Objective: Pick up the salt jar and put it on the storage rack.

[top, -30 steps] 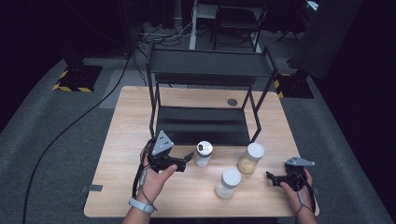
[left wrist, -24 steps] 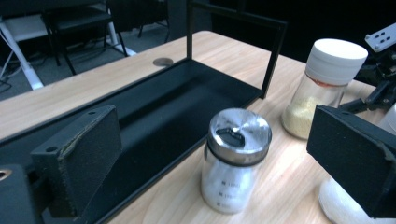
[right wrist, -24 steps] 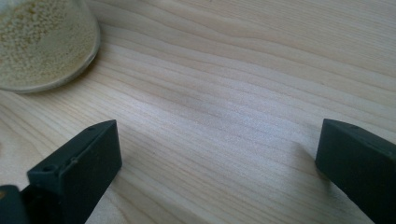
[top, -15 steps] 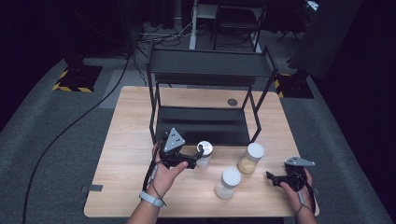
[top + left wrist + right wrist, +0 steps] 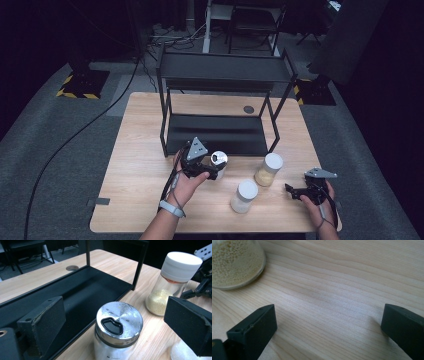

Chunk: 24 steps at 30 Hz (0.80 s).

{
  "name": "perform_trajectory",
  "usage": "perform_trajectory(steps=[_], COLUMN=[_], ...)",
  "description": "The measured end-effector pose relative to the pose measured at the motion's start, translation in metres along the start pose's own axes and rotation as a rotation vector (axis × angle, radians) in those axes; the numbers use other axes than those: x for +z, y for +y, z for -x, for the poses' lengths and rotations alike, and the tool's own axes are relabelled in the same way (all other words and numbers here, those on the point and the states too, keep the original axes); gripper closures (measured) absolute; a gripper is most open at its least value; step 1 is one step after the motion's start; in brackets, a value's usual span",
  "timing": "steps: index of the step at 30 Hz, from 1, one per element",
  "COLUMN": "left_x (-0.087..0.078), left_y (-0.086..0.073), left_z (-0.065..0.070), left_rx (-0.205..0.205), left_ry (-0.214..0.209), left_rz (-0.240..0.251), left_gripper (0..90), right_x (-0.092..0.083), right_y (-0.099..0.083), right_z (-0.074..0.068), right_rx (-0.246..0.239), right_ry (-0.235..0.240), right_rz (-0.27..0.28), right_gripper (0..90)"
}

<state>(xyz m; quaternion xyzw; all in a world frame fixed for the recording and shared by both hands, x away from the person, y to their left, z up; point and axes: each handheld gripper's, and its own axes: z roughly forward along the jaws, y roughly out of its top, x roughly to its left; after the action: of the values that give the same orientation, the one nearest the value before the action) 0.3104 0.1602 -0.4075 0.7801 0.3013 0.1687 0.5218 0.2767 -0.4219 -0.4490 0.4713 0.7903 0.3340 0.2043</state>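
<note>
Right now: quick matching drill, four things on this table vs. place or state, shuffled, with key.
Things:
1. metal-lid jar
2. yellow-grain jar
3. white-powder jar
4. right gripper

Places or states:
A. open over bare wood, near the table's right edge
B. between the left gripper's open jaws, not pressed
C. white lid, nearest the front edge of the three jars
D. white lid, by the rack's front right leg

Pairs: 1-B, 2-D, 3-C, 4-A
</note>
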Motion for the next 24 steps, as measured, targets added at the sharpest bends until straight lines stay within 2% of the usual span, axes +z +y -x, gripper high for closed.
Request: perform_trajectory(steps=[6, 24], left_x=[0.008, 0.031], left_y=[-0.004, -0.006], left_z=[-0.002, -0.003], left_rx=[-0.013, -0.013], left_ry=[-0.014, -0.029], left_rz=[0.02, -0.074], left_gripper=[3.4, 5.1], right_x=[0.0, 0.0], right_y=[0.0, 0.0], right_z=[0.0, -0.001], right_rx=[0.0, 0.002], right_ry=[0.0, -0.001], right_rz=[0.0, 0.0], right_gripper=[0.2, 0.3])
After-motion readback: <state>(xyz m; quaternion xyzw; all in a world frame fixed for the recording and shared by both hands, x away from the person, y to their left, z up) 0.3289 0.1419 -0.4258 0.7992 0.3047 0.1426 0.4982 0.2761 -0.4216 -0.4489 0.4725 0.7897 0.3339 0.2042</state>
